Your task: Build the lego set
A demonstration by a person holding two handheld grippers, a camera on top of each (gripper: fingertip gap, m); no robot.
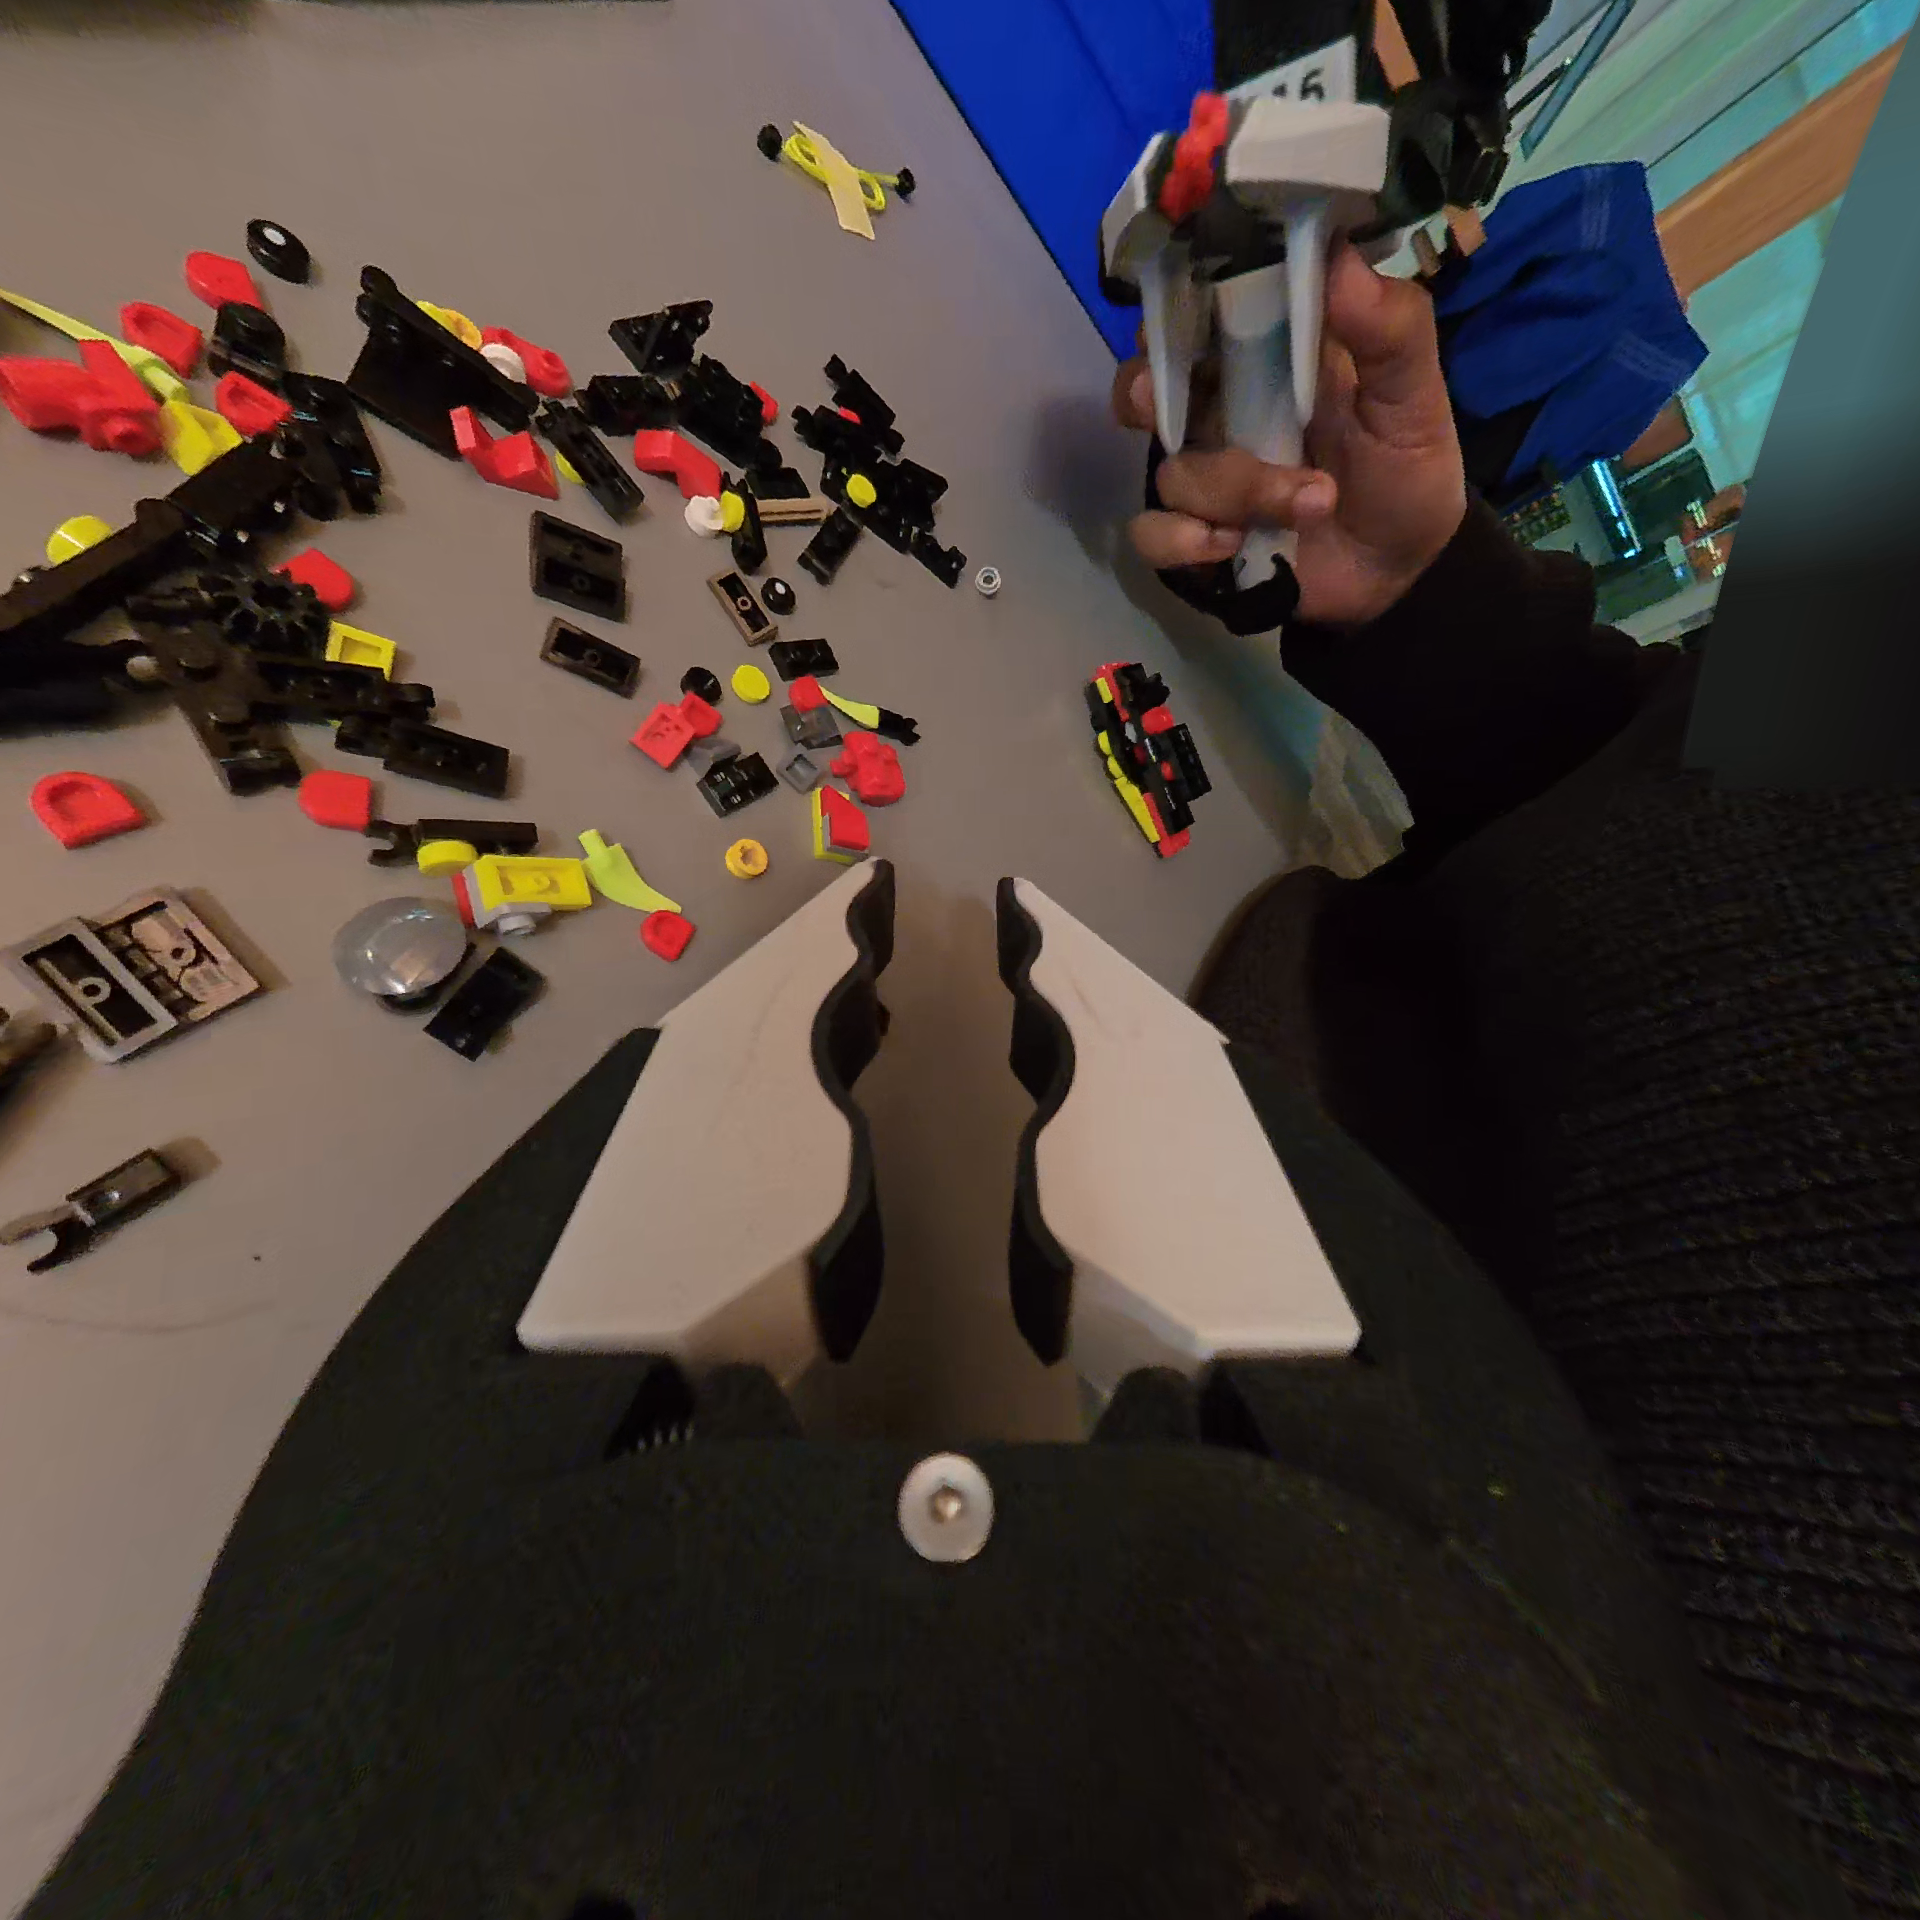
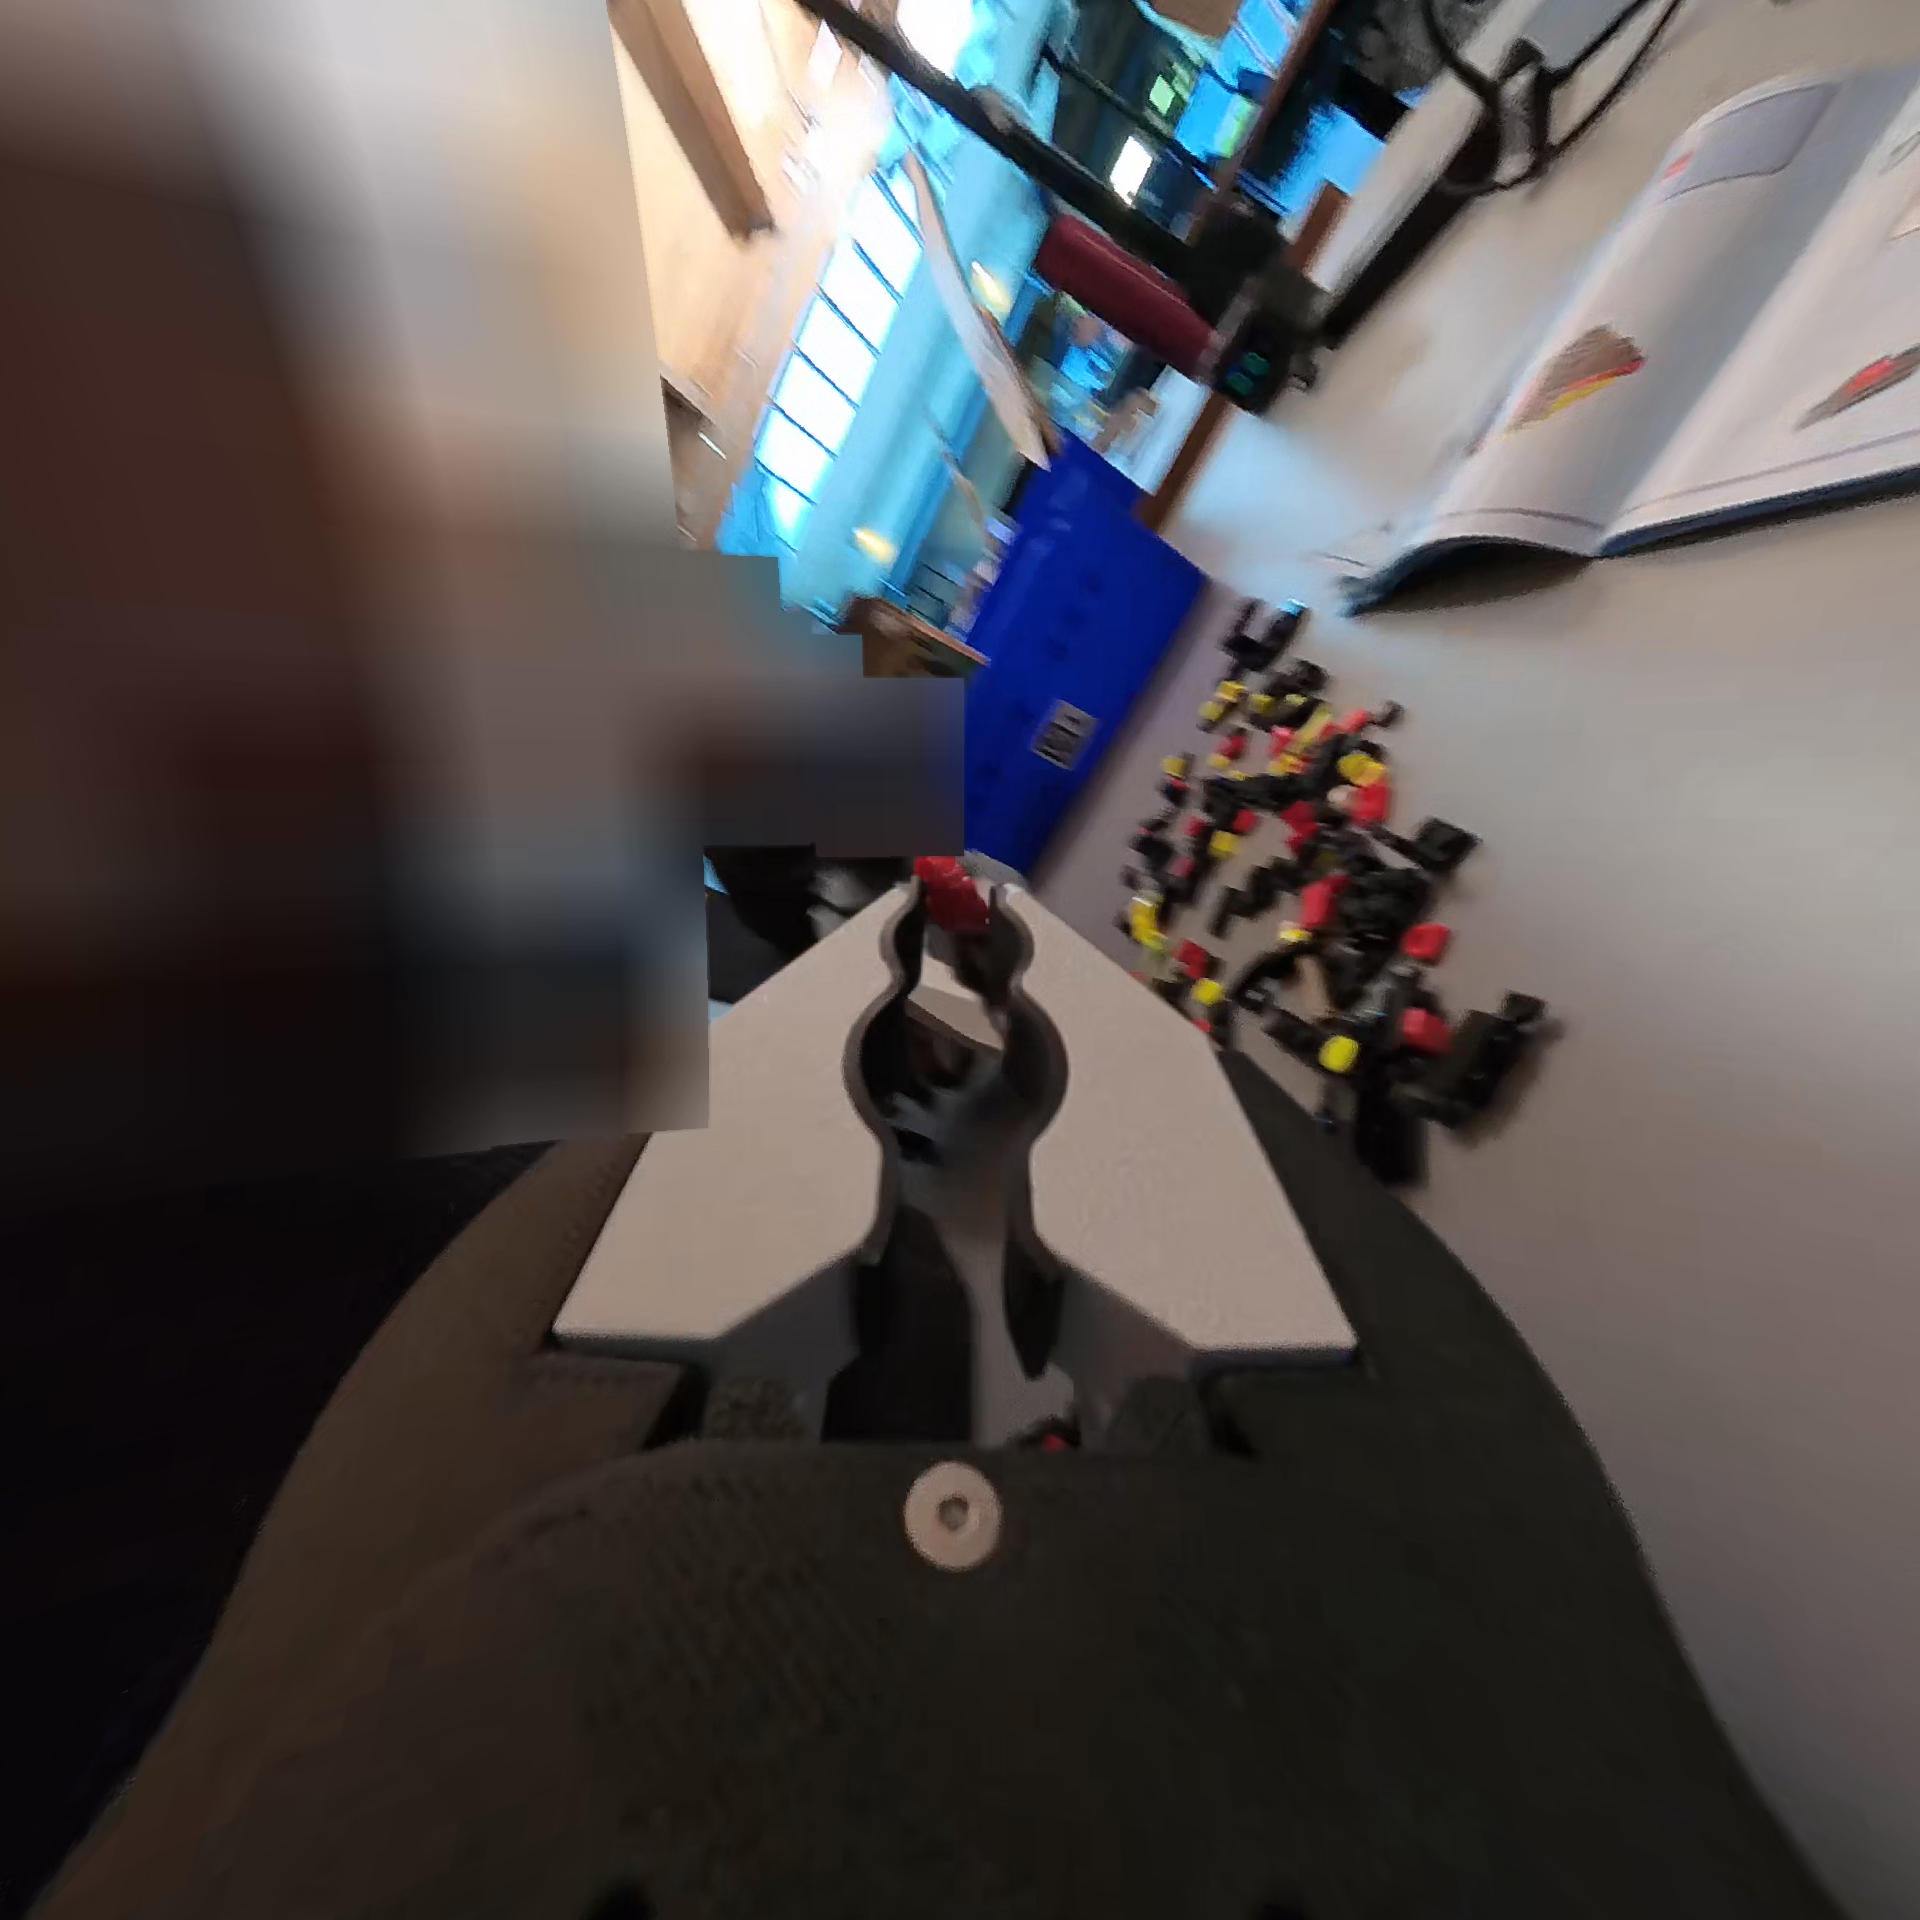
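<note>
Left wrist view: jaws parted over scattered bricks

My left gripper (image 1: 943, 894) hangs with its fingers apart and nothing between them above the grey table (image 1: 582, 1174), nearest a small red-and-yellow piece (image 1: 840, 826). A built black, red and yellow block (image 1: 1146, 753) lies to its right. My right gripper (image 2: 961, 914), raised off the table, is clenched on a small red brick piece (image 2: 951, 899) at its fingertips.

Right wrist view: brick pile (image 2: 1340, 894) right of centre smeared by motion blur, single shapes unreadable. Open booklet (image 2: 1704, 343) upper right cut by frame edge, pages blurred. Red piece (image 2: 951, 899) in right gripper (image 2: 961, 904) jaws partly hidden, exact shape unclear. Left wrist view: long black assembly (image 1: 125, 613) cut by left edge; bench (image 1: 582, 1143) lower part hidden behind gripper body.
</note>
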